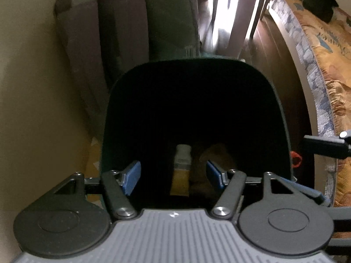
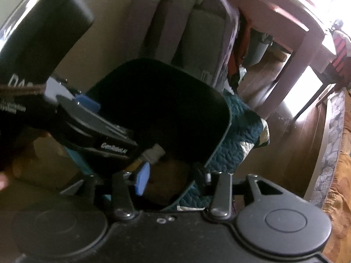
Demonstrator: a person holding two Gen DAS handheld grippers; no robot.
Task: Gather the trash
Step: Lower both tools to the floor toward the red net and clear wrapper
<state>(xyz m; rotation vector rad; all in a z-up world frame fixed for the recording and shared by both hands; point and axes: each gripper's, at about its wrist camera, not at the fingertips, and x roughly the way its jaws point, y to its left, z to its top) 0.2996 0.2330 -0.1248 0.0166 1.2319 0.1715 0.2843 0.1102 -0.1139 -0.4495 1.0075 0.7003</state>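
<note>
A dark bin (image 1: 219,70) with a rounded rim fills the middle of both wrist views, its inside almost black. Low in the left view, at about 6 o'clock inside the bin, lies a small bottle (image 1: 183,155) with a pale cap and a yellow body, and just beside it at 3 o'clock a crumpled brownish piece of trash (image 1: 216,153). In the right view the same bottle (image 2: 153,154) shows at the bin's near edge, at about 7 o'clock.

The left gripper (image 1: 173,173) points steeply down over the bin mouth, its blue pads (image 1: 132,176) standing apart; the bottle is seen between them, but neither pad touches it. The right gripper (image 2: 173,178) also points down at the near rim, jaws apart with nothing clamped; one blue pad (image 2: 142,180) shows clearly, the other is dark and blurred.

A quilted teal cloth (image 2: 232,144) lies against the bin at 3 o'clock. Behind, at 12 o'clock, stand striped cushions (image 2: 186,22). A wooden floor (image 2: 307,135) and a patterned bedspread (image 1: 324,65) lie to the right
</note>
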